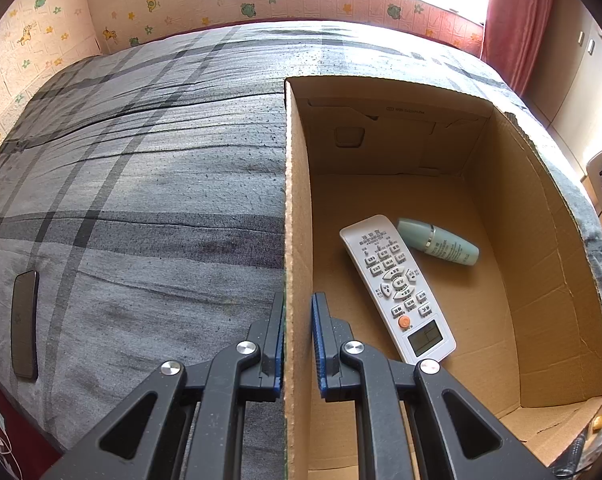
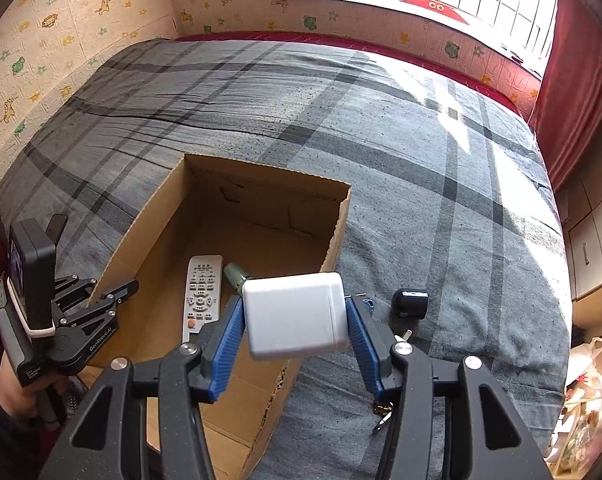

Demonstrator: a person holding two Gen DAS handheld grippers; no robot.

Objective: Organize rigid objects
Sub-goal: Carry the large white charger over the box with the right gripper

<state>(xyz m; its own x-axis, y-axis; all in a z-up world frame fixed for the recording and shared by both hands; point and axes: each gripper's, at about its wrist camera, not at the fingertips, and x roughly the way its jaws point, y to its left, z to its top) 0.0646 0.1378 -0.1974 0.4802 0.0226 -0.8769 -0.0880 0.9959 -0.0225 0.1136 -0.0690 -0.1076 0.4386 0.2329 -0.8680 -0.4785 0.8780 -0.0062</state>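
Observation:
An open cardboard box (image 1: 297, 208) (image 2: 337, 232) sits on a grey plaid bed. Inside lie a white remote control (image 1: 397, 288) (image 2: 201, 292) and a pale green bottle (image 1: 439, 240) (image 2: 234, 273). My left gripper (image 1: 298, 340) (image 2: 105, 294) is shut on the box's left wall. My right gripper (image 2: 295, 320) is shut on a white rectangular plastic bottle (image 2: 295, 316), held above the box's right wall near its front corner.
A dark flat phone-like object (image 1: 24, 324) lies on the bed to the left. A black cap-like object (image 2: 411, 303) and a bunch of keys (image 2: 383, 412) lie on the bed right of the box. Wall, window and red curtain surround the bed.

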